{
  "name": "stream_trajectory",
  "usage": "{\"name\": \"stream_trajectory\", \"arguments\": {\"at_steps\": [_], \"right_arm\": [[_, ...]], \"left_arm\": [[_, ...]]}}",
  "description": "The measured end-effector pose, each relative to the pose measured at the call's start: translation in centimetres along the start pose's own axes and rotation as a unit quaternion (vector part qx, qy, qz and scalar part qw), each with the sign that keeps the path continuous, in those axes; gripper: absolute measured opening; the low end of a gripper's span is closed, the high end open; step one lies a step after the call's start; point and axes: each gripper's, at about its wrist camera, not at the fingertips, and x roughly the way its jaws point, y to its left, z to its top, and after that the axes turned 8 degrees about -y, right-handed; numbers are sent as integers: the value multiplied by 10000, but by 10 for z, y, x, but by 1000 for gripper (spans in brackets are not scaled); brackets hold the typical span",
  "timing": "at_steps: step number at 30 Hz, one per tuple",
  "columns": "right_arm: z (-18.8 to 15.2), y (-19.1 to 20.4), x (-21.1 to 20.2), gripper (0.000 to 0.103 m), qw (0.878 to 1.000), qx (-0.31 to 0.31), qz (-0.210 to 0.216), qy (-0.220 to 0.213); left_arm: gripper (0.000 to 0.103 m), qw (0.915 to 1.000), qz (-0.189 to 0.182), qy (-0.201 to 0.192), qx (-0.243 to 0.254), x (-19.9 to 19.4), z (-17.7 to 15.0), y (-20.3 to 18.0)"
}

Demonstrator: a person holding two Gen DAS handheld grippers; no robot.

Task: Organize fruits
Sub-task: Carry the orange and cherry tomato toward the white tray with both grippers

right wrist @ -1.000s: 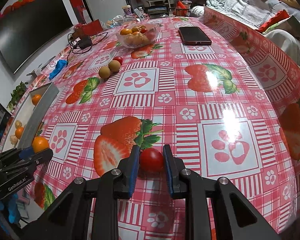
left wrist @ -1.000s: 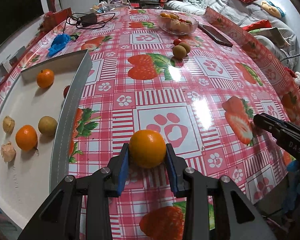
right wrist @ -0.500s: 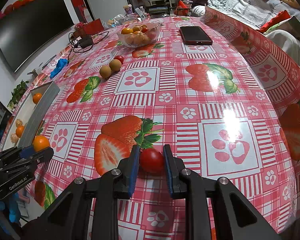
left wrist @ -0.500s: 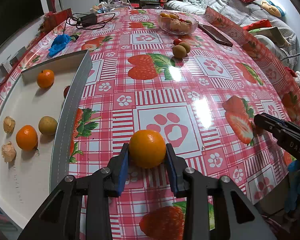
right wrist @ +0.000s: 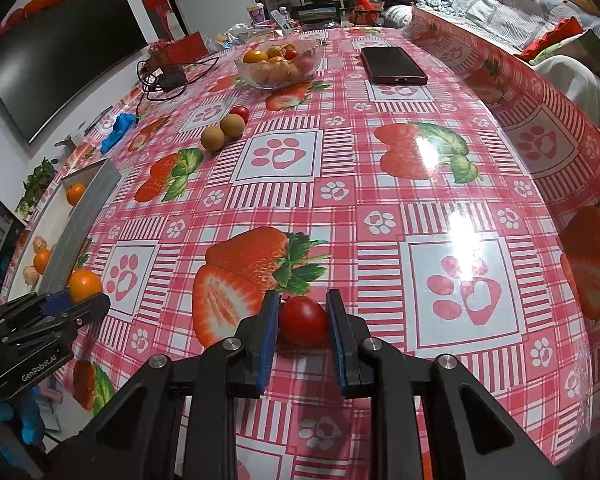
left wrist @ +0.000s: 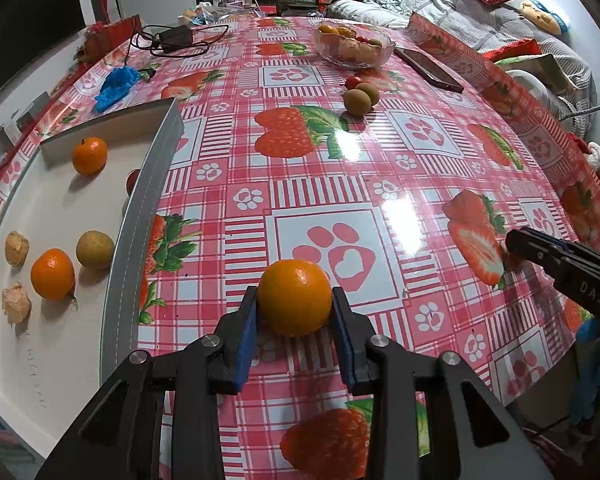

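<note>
No visible shift: orange point(left wrist: 295, 297) pinched in left tool point(left wrist: 295, 312), tomato point(right wrist: 303, 319) in right tool point(right wrist: 302, 326).

From the left wrist we look low and close along the left gripper point(left wrist: 295, 314) across the strawberry-print tablecloth point(left wrist: 420, 184), with the white tray point(left wrist: 52, 344) just to our left and the right gripper's tip point(left wrist: 518, 240) at the right edge. From the right wrist we look the same way over the cloth, the left gripper point(right wrist: 82, 300) showing at the far left. Both views share the glass fruit bowl point(left wrist: 354, 46), the phone point(left wrist: 428, 70) and the sofa point(left wrist: 480, 16) at the far end.
</note>
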Motion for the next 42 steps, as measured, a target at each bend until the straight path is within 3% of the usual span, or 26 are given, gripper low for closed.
{"name": "stream_trajectory", "arguments": {"at_steps": [12,25,36,42], "right_arm": [[1,1,-4,25,9998,128,22,120],[18,37,-8,25,9996,-122,207,157],[43,111,-3,25,9957,-696,584,157],[56,166,7,25,9895,-1125,883,184]], "left_arm": [[38,9992,-271,123,-279,-5,1,9],[38,9969,-529,-435,-387,-47,19,26],[38,9932,-79,-819,-829,-76,23,98],[38,9889,218,-836,-1206,-78,18,144]]}}
